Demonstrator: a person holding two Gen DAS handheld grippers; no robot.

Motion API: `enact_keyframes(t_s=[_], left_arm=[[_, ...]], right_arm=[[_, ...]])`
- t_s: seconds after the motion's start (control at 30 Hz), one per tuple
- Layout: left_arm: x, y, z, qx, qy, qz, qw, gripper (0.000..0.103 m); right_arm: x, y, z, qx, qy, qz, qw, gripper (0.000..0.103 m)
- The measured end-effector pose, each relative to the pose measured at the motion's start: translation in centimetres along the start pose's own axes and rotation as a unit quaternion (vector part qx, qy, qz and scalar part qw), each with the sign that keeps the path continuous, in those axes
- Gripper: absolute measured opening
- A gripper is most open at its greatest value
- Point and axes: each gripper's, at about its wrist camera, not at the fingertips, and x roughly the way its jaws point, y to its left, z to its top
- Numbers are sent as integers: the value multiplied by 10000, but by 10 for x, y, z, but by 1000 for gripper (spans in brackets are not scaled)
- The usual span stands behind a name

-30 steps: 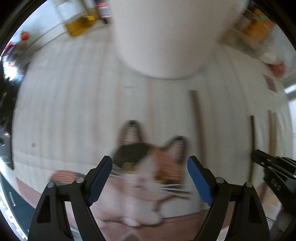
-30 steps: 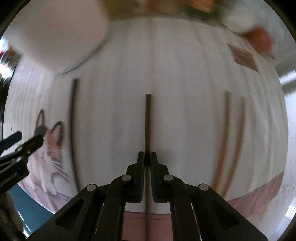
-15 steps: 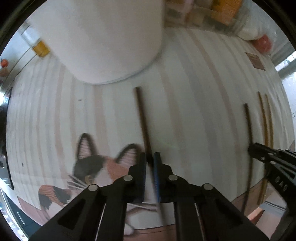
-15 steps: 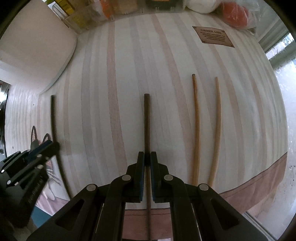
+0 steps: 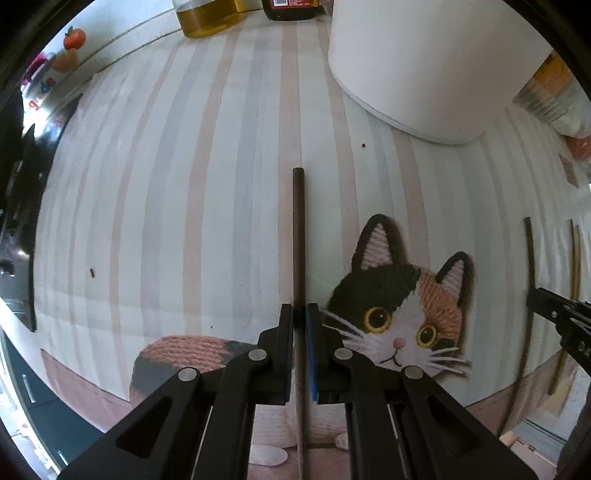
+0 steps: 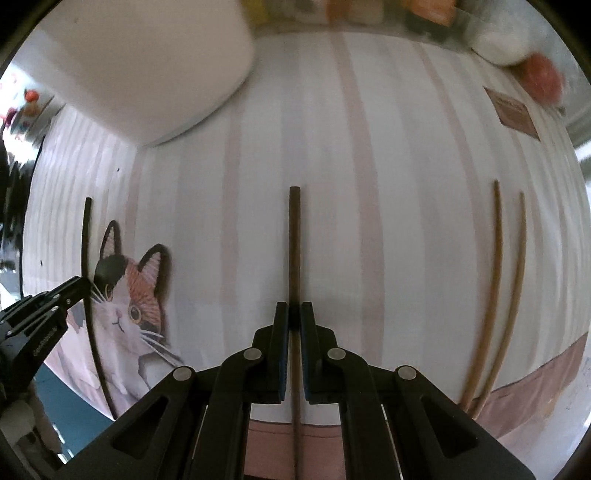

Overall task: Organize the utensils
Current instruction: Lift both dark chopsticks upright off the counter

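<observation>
My left gripper [image 5: 299, 314] is shut on a dark brown chopstick [image 5: 298, 236] that points forward over the striped mat [image 5: 166, 206]. My right gripper [image 6: 290, 312] is shut on a second dark brown chopstick [image 6: 294, 243], also pointing forward over the mat. The right gripper shows at the right edge of the left wrist view [image 5: 561, 317]; the left gripper and its chopstick [image 6: 86, 240] show at the left of the right wrist view. Two light wooden chopsticks [image 6: 498, 280] lie side by side on the mat to the right.
A large white round container [image 5: 436, 62] stands at the back of the mat. A cat picture [image 5: 402, 306] is woven into the mat. Oil and sauce bottles [image 5: 207, 14], boxes and a red bag [image 6: 543, 77] line the far edge.
My left gripper was open over the cat picture one second ago, then closed on the dark chopstick and swung left with it. My right gripper stayed shut on its chopstick.
</observation>
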Motion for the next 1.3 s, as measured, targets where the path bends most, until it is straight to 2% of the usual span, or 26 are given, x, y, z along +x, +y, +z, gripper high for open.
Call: enact_keyframes(t_s=[0.13,0.17,0.2,0.27,0.3,0.43,0.57,0.9,1.03,1.1,1.2,1.3], left_arm=[[3,26,4,-98,82,-326,9994,8],[3,31,4,-110,103,-418,9990,12],[3,35,6,-123,120,-480,9987,13],[0,41,12,-85,164,-518,9985,15],[-1,45,14,-55,195,-510,9985,15],[-4,36,15,13,261,-484,9985,18],[-12,21,11,106,303,-413,9986,18],[-9,15,8,157,338,-333,9988,18],[4,7,2,137,266,-306,9991,15],[4,5,2,231,210,-223,9993,4],[3,8,4,195,187,-282,9992,4],[-2,12,4,148,101,-284,9994,4]], right_arm=[[1,6,12,54,157,39,9999,7],[1,7,14,61,176,43,9998,7],[2,-7,26,57,179,43,9998,7],[1,-7,32,98,146,20,9998,7],[2,-23,36,87,139,4,9999,7],[-1,-30,43,59,152,-81,9998,7],[3,-24,39,24,188,-80,9998,7],[0,-17,36,-40,330,-169,9993,7],[1,-8,31,-152,266,-227,9993,7],[1,-4,29,-173,224,-233,9993,7],[2,-8,24,-128,142,-161,9997,6],[1,-13,19,29,60,162,9998,6]])
